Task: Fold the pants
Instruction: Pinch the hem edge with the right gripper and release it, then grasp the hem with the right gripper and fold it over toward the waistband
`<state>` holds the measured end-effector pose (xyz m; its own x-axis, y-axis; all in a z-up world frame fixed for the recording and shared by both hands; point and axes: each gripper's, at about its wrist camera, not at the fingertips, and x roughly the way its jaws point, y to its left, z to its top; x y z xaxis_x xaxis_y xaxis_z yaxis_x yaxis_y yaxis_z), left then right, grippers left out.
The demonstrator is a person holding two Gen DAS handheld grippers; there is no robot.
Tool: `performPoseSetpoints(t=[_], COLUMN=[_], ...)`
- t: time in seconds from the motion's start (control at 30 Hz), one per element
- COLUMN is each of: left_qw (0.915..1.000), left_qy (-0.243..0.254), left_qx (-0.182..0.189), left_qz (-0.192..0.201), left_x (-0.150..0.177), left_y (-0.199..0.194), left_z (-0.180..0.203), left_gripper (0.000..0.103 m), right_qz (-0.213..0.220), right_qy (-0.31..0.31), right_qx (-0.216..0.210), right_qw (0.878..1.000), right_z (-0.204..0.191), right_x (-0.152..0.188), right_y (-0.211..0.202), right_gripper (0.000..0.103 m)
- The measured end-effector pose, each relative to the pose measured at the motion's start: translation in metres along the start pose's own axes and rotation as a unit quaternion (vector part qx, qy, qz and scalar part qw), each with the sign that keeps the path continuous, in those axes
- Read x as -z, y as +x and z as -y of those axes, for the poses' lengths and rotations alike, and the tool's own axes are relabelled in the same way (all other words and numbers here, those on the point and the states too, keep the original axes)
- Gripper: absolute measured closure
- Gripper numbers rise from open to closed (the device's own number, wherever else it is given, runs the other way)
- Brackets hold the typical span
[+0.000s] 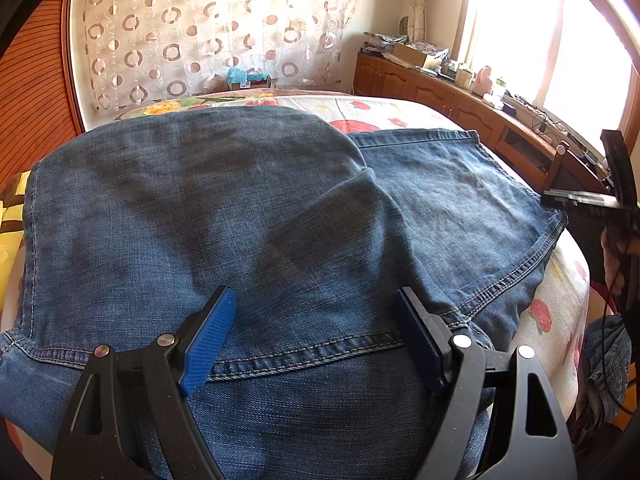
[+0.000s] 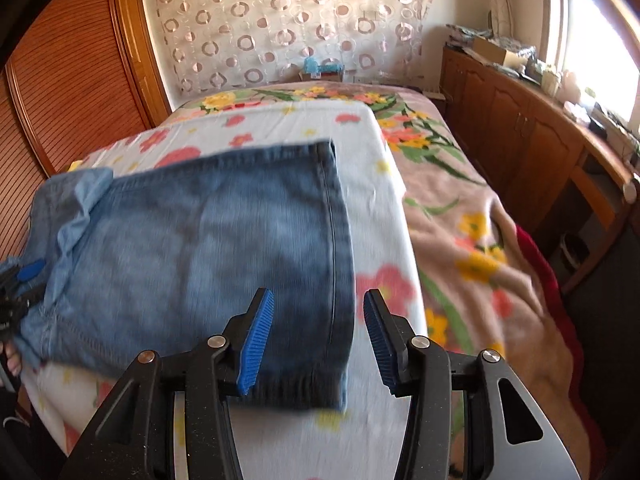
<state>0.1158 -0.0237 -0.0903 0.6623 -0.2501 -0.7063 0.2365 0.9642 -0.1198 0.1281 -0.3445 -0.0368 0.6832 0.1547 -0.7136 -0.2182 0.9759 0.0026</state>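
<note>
Blue denim pants [image 1: 224,216] lie spread on a bed, folded into overlapping layers. My left gripper [image 1: 316,320] is open, low over the near part of the pants, its blue pads on either side of a stitched seam [image 1: 304,354]. In the right wrist view the pants [image 2: 200,256] lie flat on a floral sheet, hem edge to the right. My right gripper [image 2: 320,332] is open, just above the pants' near right corner. The left gripper [image 2: 24,280] shows at the far left edge there; the right gripper [image 1: 588,200] shows at the right edge of the left wrist view.
The bed has a white floral sheet [image 2: 384,240] over a pink flowered blanket [image 2: 480,240]. Wooden cabinets [image 2: 520,140] with clutter run along the right under a bright window. A slatted wooden wardrobe [image 2: 60,92] stands left. A patterned curtain [image 2: 288,20] hangs behind.
</note>
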Motion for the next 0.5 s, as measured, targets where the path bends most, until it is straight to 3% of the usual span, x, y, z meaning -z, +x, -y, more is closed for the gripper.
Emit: performPoseSetpoints(t=[0.5], left_qw=[1.0], left_qy=[0.002], left_qx=[-0.003], left_qz=[-0.001], left_x=[0.0], left_y=[0.001], left_z=[-0.003], left_gripper=[0.022], right_qz=[-0.01], right_qy=[0.015], right_qx=[0.007], right_qw=[1.0], right_z=[-0.002], right_x=[0.032], right_y=[-0.011], right_gripper=[0.054])
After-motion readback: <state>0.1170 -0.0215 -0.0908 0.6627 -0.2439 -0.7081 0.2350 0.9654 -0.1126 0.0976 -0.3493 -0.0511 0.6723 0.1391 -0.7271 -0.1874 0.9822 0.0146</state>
